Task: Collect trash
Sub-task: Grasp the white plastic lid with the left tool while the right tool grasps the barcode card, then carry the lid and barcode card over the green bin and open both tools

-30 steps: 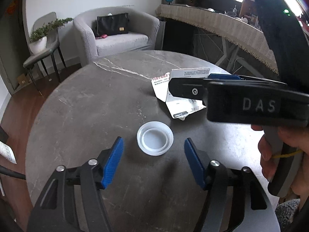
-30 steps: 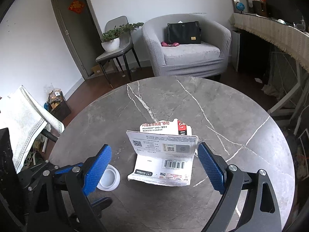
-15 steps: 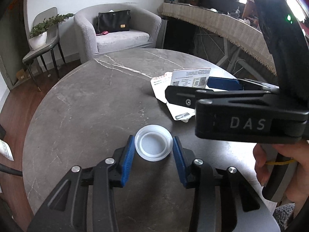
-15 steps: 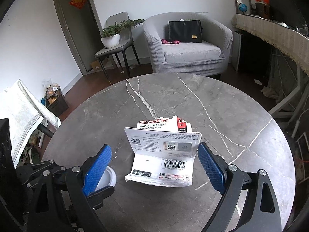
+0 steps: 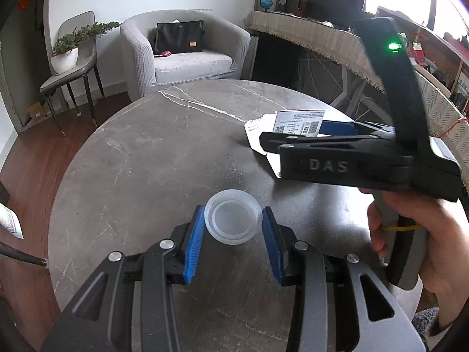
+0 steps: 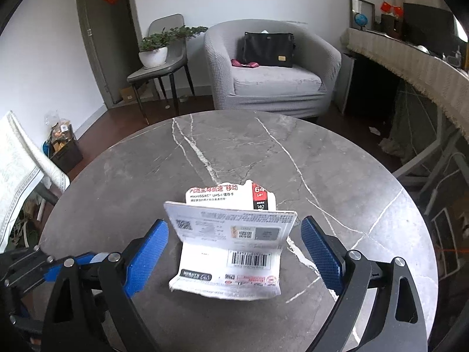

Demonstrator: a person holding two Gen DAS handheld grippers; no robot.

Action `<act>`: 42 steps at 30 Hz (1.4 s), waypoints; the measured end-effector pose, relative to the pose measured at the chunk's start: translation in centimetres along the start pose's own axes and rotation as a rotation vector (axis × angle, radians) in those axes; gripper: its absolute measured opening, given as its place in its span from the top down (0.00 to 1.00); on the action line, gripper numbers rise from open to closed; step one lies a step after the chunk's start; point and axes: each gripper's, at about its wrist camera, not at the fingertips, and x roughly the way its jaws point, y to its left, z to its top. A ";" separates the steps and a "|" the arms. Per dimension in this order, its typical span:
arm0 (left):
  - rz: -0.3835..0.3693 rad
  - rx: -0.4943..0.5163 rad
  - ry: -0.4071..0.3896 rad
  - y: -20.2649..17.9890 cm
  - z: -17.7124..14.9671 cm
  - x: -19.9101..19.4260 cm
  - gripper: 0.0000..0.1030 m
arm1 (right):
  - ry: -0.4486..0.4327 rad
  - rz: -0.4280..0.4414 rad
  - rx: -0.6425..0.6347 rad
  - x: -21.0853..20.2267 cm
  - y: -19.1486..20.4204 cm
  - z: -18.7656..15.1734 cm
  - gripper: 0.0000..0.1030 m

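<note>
Standing before a grey armchair (image 6: 272, 67), the round marble bench (image 5: 152, 152) carries a plastic lid (image 5: 233, 220) pinched in the left tool (image 5: 233, 236), while torn card packaging (image 6: 231, 246) lies untouched between the wide-open right tool (image 6: 234, 246).

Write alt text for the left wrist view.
The left hand-held gripper is closed on a translucent plastic lid over a round grey marble table. To its right, a hand holds the right hand-held gripper around torn card packaging.
</note>
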 end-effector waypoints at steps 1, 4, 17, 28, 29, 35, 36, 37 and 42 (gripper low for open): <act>0.003 0.001 -0.002 0.1 -0.1 -0.2 0.59 | 0.009 -0.004 0.002 0.3 0.0 0.0 0.10; 0.010 0.000 -0.007 0.5 -0.3 -0.8 0.59 | 0.007 -0.003 -0.002 0.5 0.3 0.2 0.10; 0.112 -0.077 -0.055 4.7 -3.1 -6.4 0.59 | -0.016 0.080 -0.008 -0.7 4.1 0.7 0.26; 0.196 -0.173 -0.131 6.8 -5.2 -12.1 0.59 | -0.040 0.224 -0.100 -4.2 10.9 0.3 0.26; 0.205 -0.186 -0.137 7.0 -5.6 -12.7 0.59 | -0.039 0.232 -0.107 -4.4 11.3 0.2 0.26; 0.260 -0.251 -0.141 8.6 -8.5 -15.0 0.59 | -0.039 0.289 -0.142 -6.0 14.4 -0.9 0.26; 0.265 -0.269 -0.142 9.0 -9.1 -15.3 0.59 | -0.045 0.294 -0.153 -6.4 15.0 -1.1 0.26; 0.271 -0.286 -0.139 9.4 -9.6 -15.6 0.59 | -0.048 0.299 -0.161 -6.7 15.4 -1.2 0.26; 0.314 -0.358 -0.100 11.3 -13.2 -16.1 0.59 | -0.059 0.321 -0.196 -8.3 17.6 -1.9 0.26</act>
